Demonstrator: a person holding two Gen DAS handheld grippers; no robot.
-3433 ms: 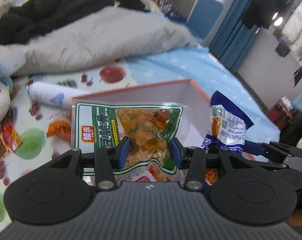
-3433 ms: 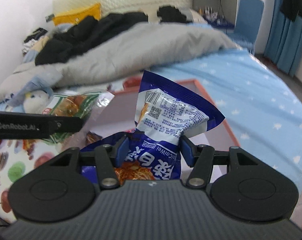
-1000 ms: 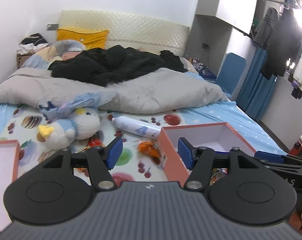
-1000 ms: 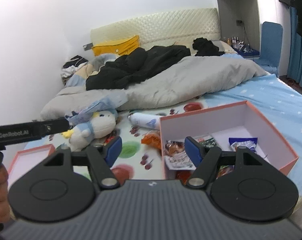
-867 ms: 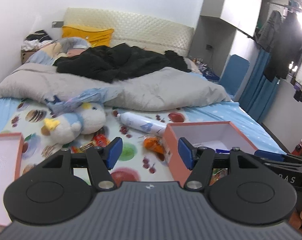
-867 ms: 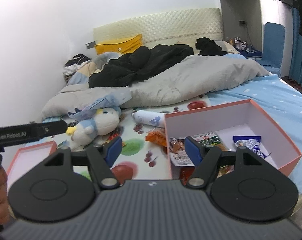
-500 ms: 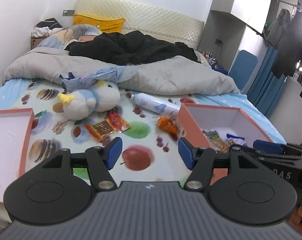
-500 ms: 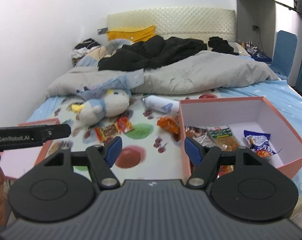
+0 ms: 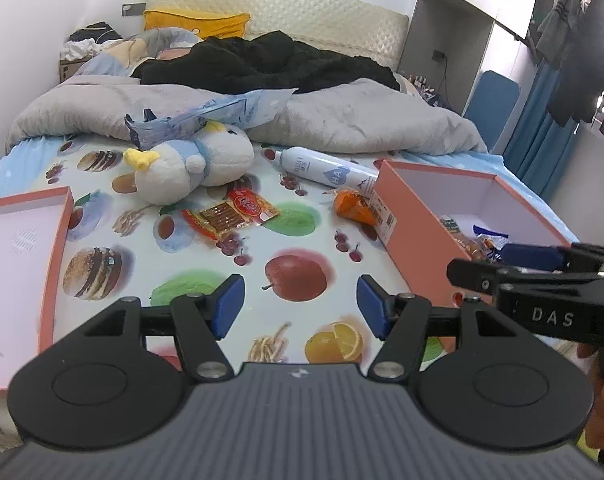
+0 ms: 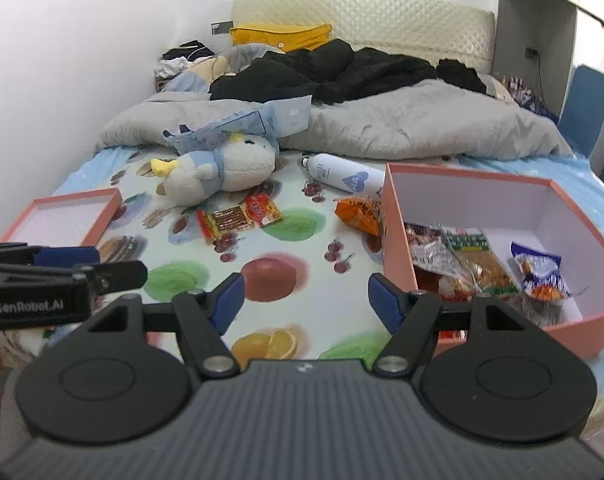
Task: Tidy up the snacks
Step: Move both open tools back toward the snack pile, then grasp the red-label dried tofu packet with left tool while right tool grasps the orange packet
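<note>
The pink box [image 10: 398, 216] sits open near the right edge of the bed [image 10: 302, 280], with a green-labelled packet [image 10: 472, 250] and a blue-and-white packet [image 10: 540, 270] lying inside among other wrappers. An orange snack bag [image 10: 358, 214] touches its left wall, a white bottle [image 10: 342, 176] lies just behind, and a red-and-clear snack packet [image 10: 239, 216] rests on open sheet beside the plush toy [image 10: 217, 170]. The box lid [image 10: 71, 216] lies by the left edge. Both the left tongs [image 9: 297, 306] and right tongs [image 10: 306, 304] hover wide and empty over the clear fruit-print middle.
</note>
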